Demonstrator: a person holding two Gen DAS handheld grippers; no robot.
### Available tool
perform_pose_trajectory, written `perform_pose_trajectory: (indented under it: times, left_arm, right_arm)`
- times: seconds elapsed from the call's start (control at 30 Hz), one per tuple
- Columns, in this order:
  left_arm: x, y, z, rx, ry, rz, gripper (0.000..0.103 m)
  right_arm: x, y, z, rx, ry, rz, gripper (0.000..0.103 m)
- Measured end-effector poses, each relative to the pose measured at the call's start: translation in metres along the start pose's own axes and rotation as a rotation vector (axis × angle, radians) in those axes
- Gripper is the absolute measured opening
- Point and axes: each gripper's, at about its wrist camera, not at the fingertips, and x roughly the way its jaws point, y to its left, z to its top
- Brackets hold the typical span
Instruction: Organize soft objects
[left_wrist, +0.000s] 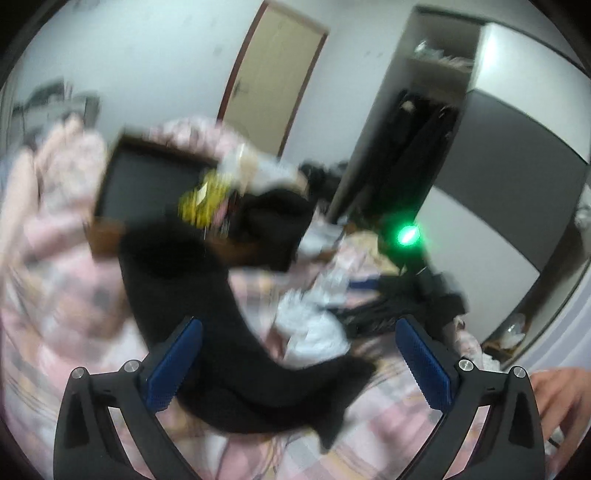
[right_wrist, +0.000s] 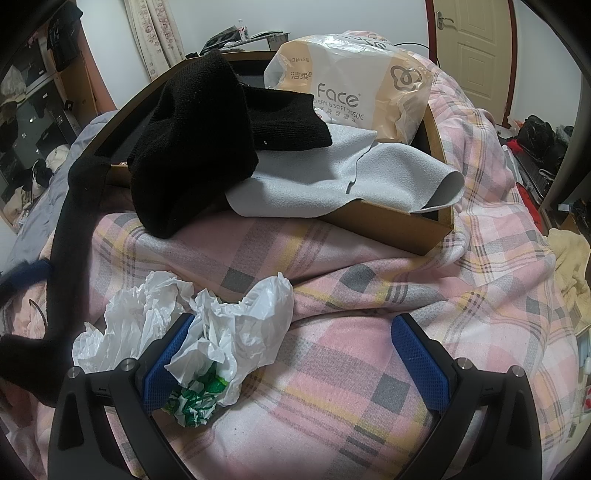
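The left gripper (left_wrist: 299, 362) stands wide open with a long black sock (left_wrist: 207, 295) lying loose between its blue pads, touching neither clearly in the blurred left wrist view. In the right wrist view the sock trails from the rim of the cardboard box (right_wrist: 424, 229) down across the pink plaid blanket (right_wrist: 332, 369), so only its upper part reaches the box. The right gripper (right_wrist: 295, 365) is open too, hovering over the blanket with a crumpled white plastic bag (right_wrist: 207, 328) lying against its left pad. Inside the box sit a black knit garment (right_wrist: 207, 129), a pale grey cloth (right_wrist: 332, 173) spilling over the front wall, and a pack of face tissue (right_wrist: 351, 81). The step in hand looks like getting the sock fully into the box. To do it well, grip the sock near its middle rather than its toe, lift it clear of the rim, and lay it on the knit pile so no tail hangs out. The draped grey cloth could slide off if brushed.
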Motion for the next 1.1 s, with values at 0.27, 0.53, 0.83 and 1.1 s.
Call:
perform_pose_trajectory:
  times: [0.27, 0.53, 0.83, 1.1]
  left_arm:
    - [-0.056, -0.008, 0.015, -0.14, -0.244, -0.383, 0.103]
    - [-0.067, -0.01, 0.017, -0.2, -0.323, -0.337, 0.103]
    - [-0.08, -0.017, 0.012, -0.212, -0.335, -0.266, 0.103]
    - [-0.08, -0.018, 0.01, -0.224, -0.31, -0.237, 0.103]
  right_arm:
    - [0.0, 0.0, 0.0, 0.0, -0.001, 0.001, 0.103]
    - [0.0, 0.0, 0.0, 0.0, 0.0, 0.0, 0.103]
    - [0.0, 0.0, 0.0, 0.0, 0.0, 0.001, 0.103]
    - [0.0, -0.001, 0.0, -0.001, 0.0, 0.0, 0.103]
